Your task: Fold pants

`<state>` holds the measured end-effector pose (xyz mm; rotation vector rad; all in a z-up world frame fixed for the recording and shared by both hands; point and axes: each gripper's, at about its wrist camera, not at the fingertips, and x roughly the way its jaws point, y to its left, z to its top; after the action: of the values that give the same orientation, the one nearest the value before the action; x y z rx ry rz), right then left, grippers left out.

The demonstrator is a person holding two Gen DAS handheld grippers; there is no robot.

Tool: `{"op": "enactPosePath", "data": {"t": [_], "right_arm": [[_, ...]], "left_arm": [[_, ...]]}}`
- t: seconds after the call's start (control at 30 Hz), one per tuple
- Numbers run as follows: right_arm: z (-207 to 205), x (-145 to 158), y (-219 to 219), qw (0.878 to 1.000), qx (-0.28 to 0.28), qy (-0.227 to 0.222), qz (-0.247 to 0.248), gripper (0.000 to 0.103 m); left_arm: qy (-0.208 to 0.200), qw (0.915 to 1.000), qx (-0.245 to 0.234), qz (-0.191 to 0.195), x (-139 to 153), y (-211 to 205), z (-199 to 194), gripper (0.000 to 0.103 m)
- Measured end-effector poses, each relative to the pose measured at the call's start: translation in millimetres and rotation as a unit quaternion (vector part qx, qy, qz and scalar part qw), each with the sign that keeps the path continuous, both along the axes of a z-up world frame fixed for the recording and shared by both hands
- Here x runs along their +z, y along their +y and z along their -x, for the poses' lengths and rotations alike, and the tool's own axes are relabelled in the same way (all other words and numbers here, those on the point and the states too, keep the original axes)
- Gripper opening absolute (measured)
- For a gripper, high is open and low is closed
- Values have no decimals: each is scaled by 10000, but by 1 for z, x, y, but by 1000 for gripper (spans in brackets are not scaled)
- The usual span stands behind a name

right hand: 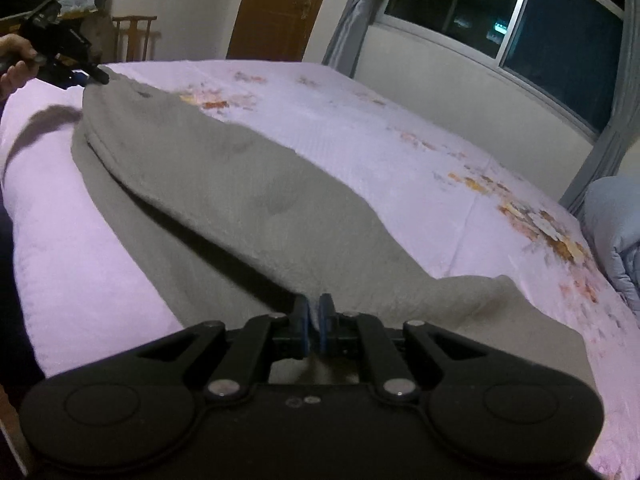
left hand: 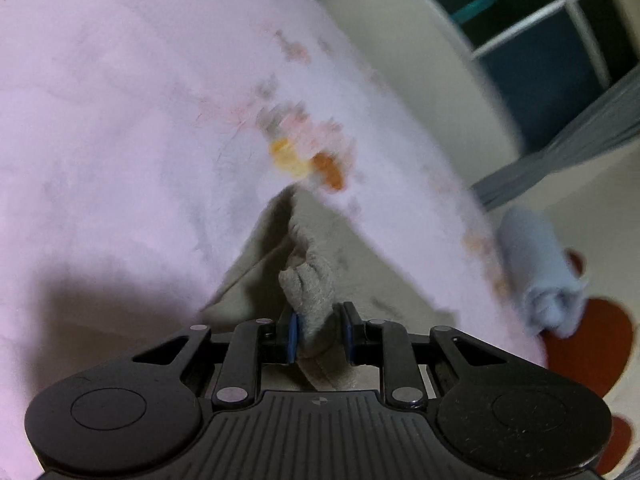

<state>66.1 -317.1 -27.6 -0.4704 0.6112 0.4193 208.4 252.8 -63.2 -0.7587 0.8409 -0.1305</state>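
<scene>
Pink bedspread [right hand: 400,160], grey pants [right hand: 240,200] pinched by right tongs [right hand: 314,316] & left tongs [left hand: 320,332], full stretch only in right view.

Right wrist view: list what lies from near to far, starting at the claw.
Right claw shut on the pants → left claw gripping their far end → chair → door.

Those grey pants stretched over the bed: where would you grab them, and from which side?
By the two far ends, as now: the left gripper pinches one bunched end, the right gripper the other. The grey pants lie long and limp on the bed, so end grips, coming in along their length, keep them taut.
</scene>
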Motion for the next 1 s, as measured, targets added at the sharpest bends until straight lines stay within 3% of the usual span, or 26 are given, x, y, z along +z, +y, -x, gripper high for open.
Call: {"op": "enactPosePath", "data": {"t": [0.07, 0.13, 0.23, 0.33, 0.53, 0.67, 0.7, 0.8, 0.9, 1.0], "right_arm": [[-3, -14, -1, 9995, 71, 296, 65, 0], [-1, -34, 0, 9984, 83, 488, 287, 0], [5, -17, -7, 9997, -238, 53, -22, 0], [8, -17, 0, 9973, -132, -338, 639, 8], [3, -37, 1, 9943, -156, -48, 1051, 9], [17, -48, 18, 9824, 92, -718, 1725, 11], [19, -53, 25, 9774, 199, -849, 1924, 16], [10, -65, 30, 9728, 297, -955, 2087, 20], [6, -66, 34, 9726, 374, -948, 2089, 19], [2, -62, 27, 9775, 357, -785, 1925, 2]], "left_arm": [[328, 9995, 37, 31, -20, 3, -5, 22], [293, 9992, 147, 215, -24, 6, -6, 22], [261, 9996, 81, 75, -19, 1, -6, 22], [300, 9991, 125, 259, -23, 6, -6, 22], [315, 9990, 136, 279, -25, 8, -3, 22], [341, 9983, 214, 432, -29, 11, -2, 22], [345, 9981, 228, 454, -29, 11, -2, 22], [354, 9982, 231, 429, -28, 10, -1, 22], [376, 9985, 199, 350, -26, 9, -2, 22], [342, 9993, 120, 73, -20, 2, -4, 22]]}}
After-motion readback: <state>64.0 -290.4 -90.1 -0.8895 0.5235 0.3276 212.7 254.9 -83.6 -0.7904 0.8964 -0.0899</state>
